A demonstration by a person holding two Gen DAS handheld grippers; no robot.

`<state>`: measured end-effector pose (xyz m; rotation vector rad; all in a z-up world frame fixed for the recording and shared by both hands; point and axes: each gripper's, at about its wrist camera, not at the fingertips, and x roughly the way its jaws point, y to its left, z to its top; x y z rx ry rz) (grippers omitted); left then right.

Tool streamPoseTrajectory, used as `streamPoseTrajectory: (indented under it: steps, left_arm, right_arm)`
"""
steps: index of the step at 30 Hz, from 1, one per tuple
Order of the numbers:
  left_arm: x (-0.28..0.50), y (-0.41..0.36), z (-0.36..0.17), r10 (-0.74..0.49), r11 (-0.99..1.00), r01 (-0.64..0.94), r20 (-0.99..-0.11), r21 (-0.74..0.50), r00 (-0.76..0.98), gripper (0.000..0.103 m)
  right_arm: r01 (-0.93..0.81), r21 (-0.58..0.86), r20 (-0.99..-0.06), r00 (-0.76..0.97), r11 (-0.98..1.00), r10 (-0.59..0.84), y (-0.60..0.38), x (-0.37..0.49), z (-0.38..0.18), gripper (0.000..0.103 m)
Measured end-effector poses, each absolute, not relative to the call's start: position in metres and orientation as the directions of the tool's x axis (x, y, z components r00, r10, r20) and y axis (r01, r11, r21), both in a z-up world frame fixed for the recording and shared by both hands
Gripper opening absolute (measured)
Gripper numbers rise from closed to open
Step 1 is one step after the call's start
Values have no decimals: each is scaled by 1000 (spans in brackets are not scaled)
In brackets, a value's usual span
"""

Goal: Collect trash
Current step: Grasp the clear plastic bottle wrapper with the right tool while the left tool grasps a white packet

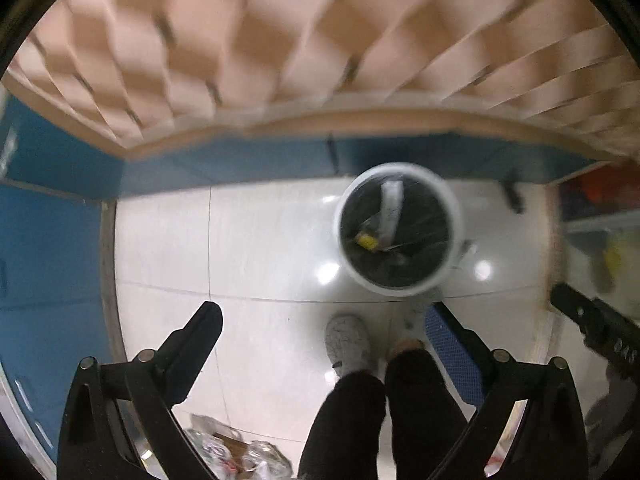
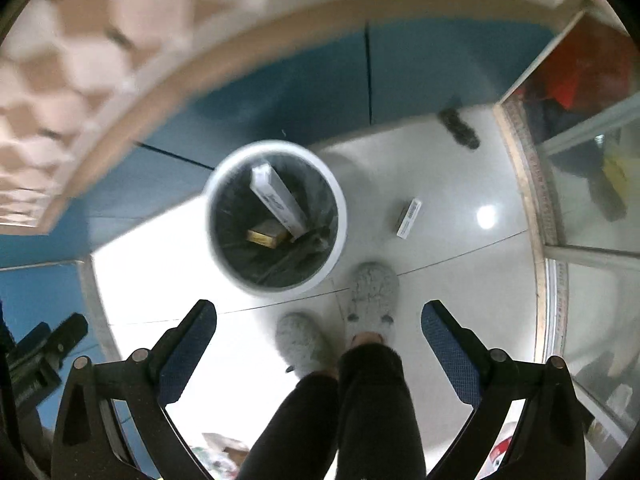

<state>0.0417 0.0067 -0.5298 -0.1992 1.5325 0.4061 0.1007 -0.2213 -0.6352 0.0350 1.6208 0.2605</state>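
bin ahead of both open claws, box beside.

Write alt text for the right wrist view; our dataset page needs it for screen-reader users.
A white trash bin with a black liner stands on a pale tiled floor, holding a long white box and a yellow packet. The open, empty right gripper looks down on it, above grey slippers. A small box lies right of the bin.

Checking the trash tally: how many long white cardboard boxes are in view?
2. One long white cardboard box stands tilted inside the round white trash bin with black liner; the other lies on the white tiled floor right of it. More may be hidden.
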Motion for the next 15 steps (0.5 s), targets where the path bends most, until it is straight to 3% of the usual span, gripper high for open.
streamPoseTrajectory:
  steps: [5,9,15]
  left_arm:
    - [76,-11,-373,132,945,-322,-972,63,195,103]
    - [120,-8,-288,216,935,-340,-917,96,335,103]
    - [207,12,-258,297,911,-387,-881,145,368,103]
  right_arm:
    - [-105,247,-967,32,963,252,-246,111,-475,103]
    - [-94,281,-944,153,955,293,-257,140,-361,103]
    - [-12,326,-906,284,945,316,-285,227,-280,103]
